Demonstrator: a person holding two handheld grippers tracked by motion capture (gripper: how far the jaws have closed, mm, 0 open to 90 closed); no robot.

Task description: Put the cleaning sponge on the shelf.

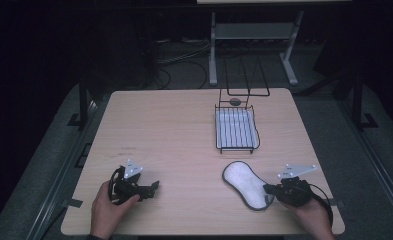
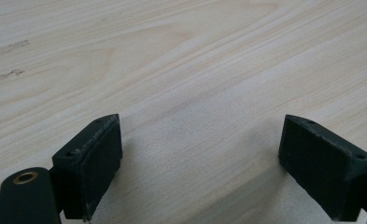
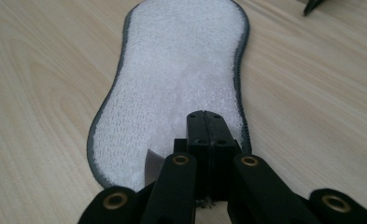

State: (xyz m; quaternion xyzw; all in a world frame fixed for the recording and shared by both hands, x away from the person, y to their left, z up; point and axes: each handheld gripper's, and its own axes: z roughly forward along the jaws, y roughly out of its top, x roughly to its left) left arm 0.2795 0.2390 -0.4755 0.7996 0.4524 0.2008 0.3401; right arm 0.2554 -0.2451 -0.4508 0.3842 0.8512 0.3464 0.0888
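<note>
A white terry pad with a grey border (image 1: 245, 181) lies flat on the wooden table (image 1: 174, 130), near the front right. My right gripper (image 1: 268, 189) is at the pad's near right end. In the right gripper view its jaws are pressed together on that end of the pad (image 3: 181, 70), where a small grey flap of the edge stands up beside the right gripper (image 3: 204, 125). My left gripper (image 1: 154, 186) rests at the front left of the table, pointing right. In its own view the left gripper (image 2: 201, 128) is wide open over bare wood.
A black wire basket with a white liner (image 1: 236, 131) stands right of the table's centre, just behind the pad. Behind it rises a thin wire frame (image 1: 245, 82), with a small dark round thing (image 1: 235, 101) at its foot. A person's hands hold both grippers at the front edge.
</note>
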